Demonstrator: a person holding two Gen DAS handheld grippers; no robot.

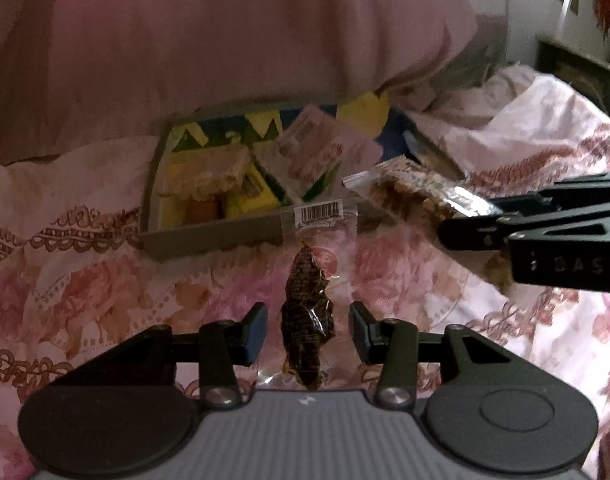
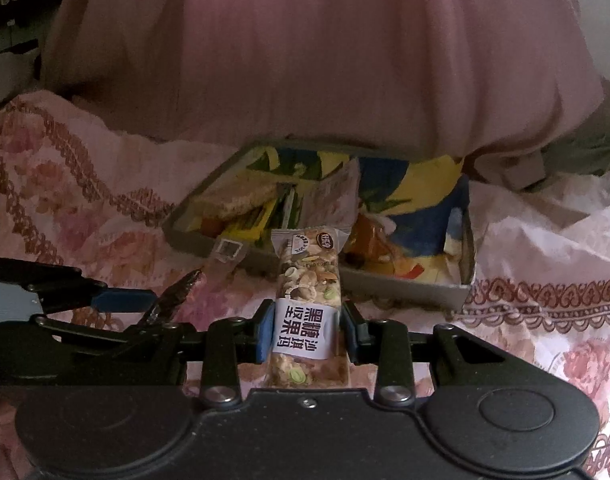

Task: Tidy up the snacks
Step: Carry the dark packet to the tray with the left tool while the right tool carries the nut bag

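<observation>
A grey cardboard box [image 1: 209, 236] with a colourful printed inside holds several snack packets and lies on a floral bedsheet. My left gripper [image 1: 308, 330] is open, its fingers either side of a dark brown snack in clear wrap [image 1: 307, 312] that lies on the sheet without touching them. My right gripper [image 2: 307, 330] is shut on a nut bar packet [image 2: 307, 300] and holds it just in front of the box [image 2: 405, 286]. In the left wrist view the right gripper [image 1: 461, 222] and its nut bar [image 1: 413, 194] are at the right, near the box's corner.
A large pink pillow [image 1: 225, 32] lies right behind the box and overhangs its far edge. Rumpled floral bedding [image 1: 545, 140] rises at the right. The left gripper [image 2: 145, 300] and dark snack [image 2: 177, 296] show at the left of the right wrist view.
</observation>
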